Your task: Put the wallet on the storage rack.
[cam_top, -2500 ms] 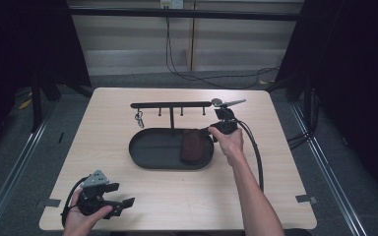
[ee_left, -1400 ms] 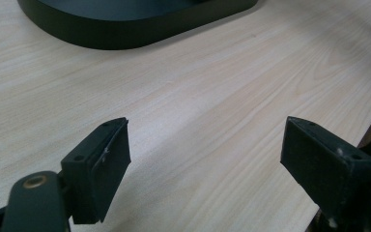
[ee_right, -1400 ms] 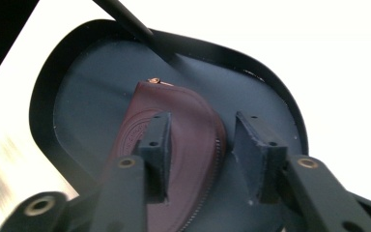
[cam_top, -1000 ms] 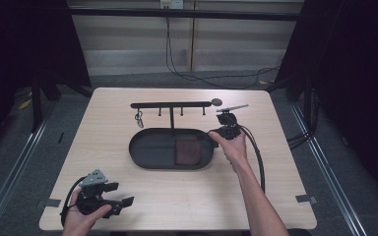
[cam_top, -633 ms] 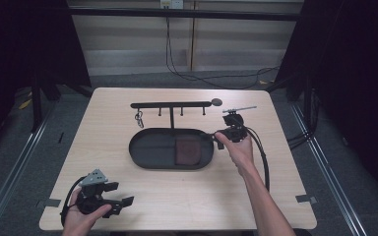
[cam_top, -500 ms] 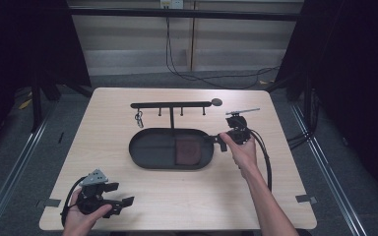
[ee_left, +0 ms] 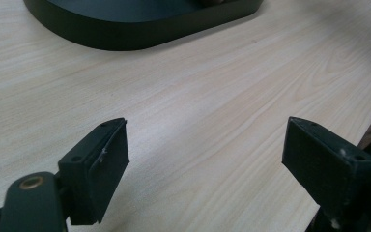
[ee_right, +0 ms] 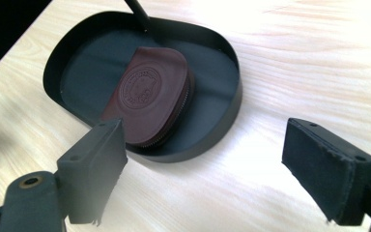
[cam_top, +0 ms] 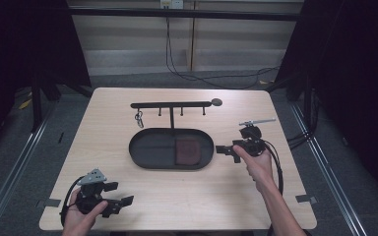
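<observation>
My right hand-held gripper (cam_top: 225, 149) stands wide and empty; its jaws have just been opening with nothing between them. The brown leather pouch (cam_top: 188, 150) lies flat in the right half of the black oval tray (cam_top: 150, 160), at nine o'clock from that gripper, long axis twelve-to-six. My left hand-held gripper (cam_top: 123, 201), also wide, rests at the bench (cam_top: 285, 196) front, farther off.

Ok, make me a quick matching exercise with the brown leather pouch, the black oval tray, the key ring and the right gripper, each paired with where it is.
Things:
1. brown leather pouch
2. black oval metal tray
3. small metal key ring
4. right gripper

Places:
A. hanging from the black hook rail
B. open, just right of the tray
C. lying in the tray's right half
D. middle of the pale wooden table

Pairs: 1-C, 2-D, 3-A, 4-B
</observation>
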A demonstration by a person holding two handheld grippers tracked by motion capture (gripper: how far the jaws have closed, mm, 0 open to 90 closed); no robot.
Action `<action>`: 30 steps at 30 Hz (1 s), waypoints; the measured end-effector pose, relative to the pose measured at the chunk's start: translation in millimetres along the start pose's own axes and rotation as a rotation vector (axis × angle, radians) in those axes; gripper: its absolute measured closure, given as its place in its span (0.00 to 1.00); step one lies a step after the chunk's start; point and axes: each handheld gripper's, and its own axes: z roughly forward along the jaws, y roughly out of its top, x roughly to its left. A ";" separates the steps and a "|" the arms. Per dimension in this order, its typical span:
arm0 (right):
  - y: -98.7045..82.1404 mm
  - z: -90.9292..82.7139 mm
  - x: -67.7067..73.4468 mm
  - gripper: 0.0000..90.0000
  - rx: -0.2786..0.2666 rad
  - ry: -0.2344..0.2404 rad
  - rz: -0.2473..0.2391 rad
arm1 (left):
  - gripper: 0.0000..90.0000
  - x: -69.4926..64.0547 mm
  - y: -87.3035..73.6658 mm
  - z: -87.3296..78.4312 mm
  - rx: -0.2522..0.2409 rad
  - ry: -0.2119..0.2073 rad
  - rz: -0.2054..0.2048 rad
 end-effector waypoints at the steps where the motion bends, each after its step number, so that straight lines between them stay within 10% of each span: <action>1: -3.4 -3.1 0.2 0.18 -0.007 -0.010 -0.002 | 0.18 0.1 0.0 0.1 0.000 0.002 0.001; 30: -93.5 -59.0 -20.2 0.18 -0.075 -0.114 -0.001 | 0.18 2.1 0.1 -0.1 -0.008 0.022 0.000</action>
